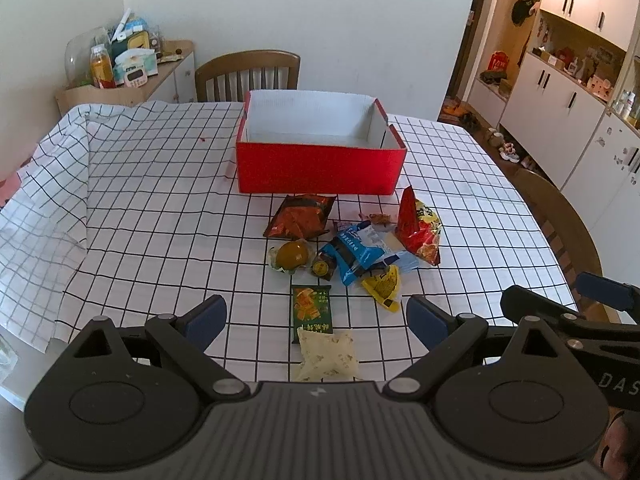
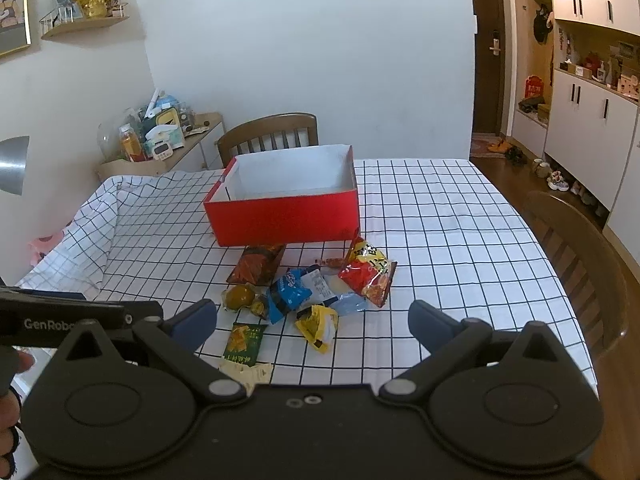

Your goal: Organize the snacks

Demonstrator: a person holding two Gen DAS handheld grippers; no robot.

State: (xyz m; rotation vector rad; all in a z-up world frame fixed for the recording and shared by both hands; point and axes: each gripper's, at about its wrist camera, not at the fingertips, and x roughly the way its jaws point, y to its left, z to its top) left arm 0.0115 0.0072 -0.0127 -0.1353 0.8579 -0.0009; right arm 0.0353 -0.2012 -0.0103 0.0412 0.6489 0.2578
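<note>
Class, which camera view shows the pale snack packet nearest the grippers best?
The left wrist view: the pale packet lies almost whole between the open fingers. In the right wrist view, only its top edge shows; the gripper body hides the rest.

Evenly lit, soft indoor light, no hard glare. Faint short shadow under the red box (image 1: 320, 168), on the checked tablecloth (image 1: 160, 200). Mild sheen on the red and yellow bag (image 2: 366, 272) and on other wrappers. Dimmer toward the doorway (image 2: 488, 48) at the right. Strong fisheye bending at the edges: cabinets (image 2: 592, 92) curved, corners black. Sharp in the middle; softer on the near black gripper bodies at the bottom. Slight grain and a cool tint on the walls.
</note>
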